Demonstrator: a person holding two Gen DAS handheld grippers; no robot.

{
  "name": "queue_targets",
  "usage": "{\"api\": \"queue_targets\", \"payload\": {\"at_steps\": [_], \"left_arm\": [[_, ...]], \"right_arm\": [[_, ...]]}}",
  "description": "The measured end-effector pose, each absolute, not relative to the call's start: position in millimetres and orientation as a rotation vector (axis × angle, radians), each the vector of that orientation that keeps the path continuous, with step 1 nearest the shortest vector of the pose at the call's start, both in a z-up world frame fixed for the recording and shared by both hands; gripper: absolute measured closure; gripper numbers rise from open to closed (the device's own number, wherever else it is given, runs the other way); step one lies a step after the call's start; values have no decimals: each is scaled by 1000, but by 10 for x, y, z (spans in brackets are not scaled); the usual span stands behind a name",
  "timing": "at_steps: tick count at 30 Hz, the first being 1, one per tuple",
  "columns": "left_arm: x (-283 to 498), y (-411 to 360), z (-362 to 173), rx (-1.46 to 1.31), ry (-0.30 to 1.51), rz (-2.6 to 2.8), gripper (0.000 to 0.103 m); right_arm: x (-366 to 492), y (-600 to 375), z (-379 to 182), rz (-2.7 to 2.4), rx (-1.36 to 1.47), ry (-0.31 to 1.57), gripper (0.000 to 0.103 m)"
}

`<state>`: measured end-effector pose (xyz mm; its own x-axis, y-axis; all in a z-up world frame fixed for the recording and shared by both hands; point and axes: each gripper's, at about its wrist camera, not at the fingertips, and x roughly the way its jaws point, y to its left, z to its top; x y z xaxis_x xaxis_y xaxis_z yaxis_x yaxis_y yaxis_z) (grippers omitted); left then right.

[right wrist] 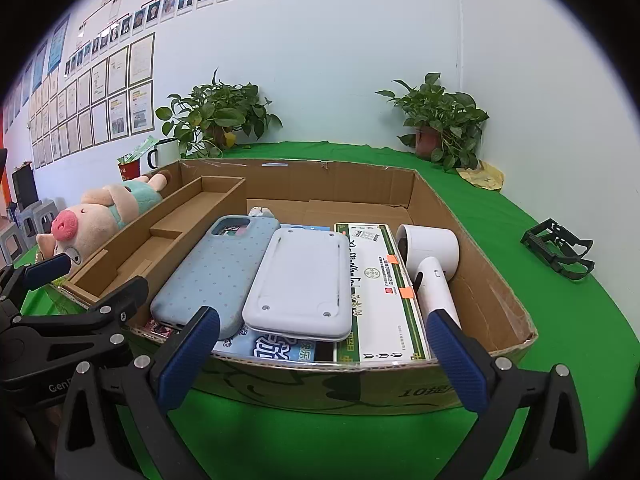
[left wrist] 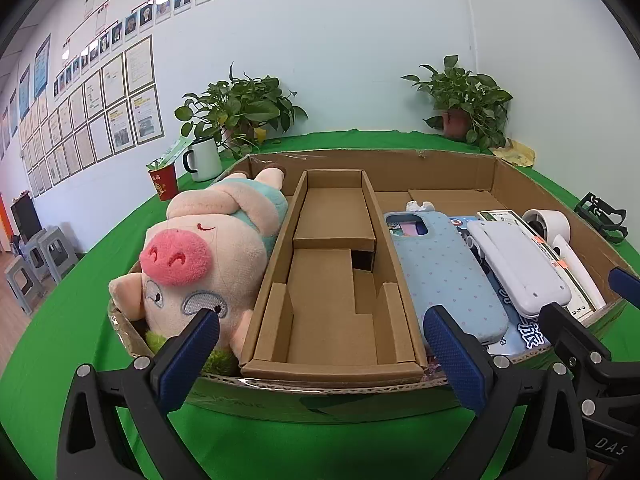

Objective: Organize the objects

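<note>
A shallow cardboard box point(left wrist: 516, 178) point(right wrist: 492, 280) sits on the green table. It holds a pink plush pig point(left wrist: 200, 256) point(right wrist: 100, 212) at the left, an empty cardboard insert tray point(left wrist: 332, 280) point(right wrist: 160, 236) in the middle, and at the right a blue dotted phone case point(left wrist: 444, 272) point(right wrist: 216, 272), a white flat device point(left wrist: 516, 264) point(right wrist: 300, 280), a green-and-white packet point(right wrist: 380, 300) and a white handheld fan point(left wrist: 560, 236) point(right wrist: 432, 264). My left gripper point(left wrist: 320, 356) is open and empty at the box's near edge. My right gripper point(right wrist: 324, 352) is open and empty, beside it.
Two potted plants point(left wrist: 240, 108) point(left wrist: 464, 104) stand at the table's back. A white mug point(left wrist: 204, 160) and a red cup point(left wrist: 164, 182) stand at the back left. A black clip-like object point(right wrist: 560, 248) lies right of the box. Grey stools point(left wrist: 40, 256) stand off the table's left.
</note>
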<state>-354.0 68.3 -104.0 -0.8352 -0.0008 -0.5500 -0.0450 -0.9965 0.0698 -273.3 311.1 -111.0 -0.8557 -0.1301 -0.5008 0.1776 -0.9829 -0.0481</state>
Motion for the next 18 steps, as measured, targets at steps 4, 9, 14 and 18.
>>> {"api": "queue_targets", "payload": {"at_steps": [4,9,14,18], "left_arm": [[-3540,680,-1037,-896,125,2985,0],[-3538,680,-1034,-895,125,2984,0],[-3530,677,-1035,-895,123,2982,0],[-3534,672,-1036,-896,124,2982,0]], "right_arm": [[-2735,3110,-1109,-2879,767,140,1],[-2735,3112,-1109,-2878,767,139,1],[-2735,3110,-1109,-2878,767,139,1],[-2735,3110,-1109,-2878,767,139,1]]}}
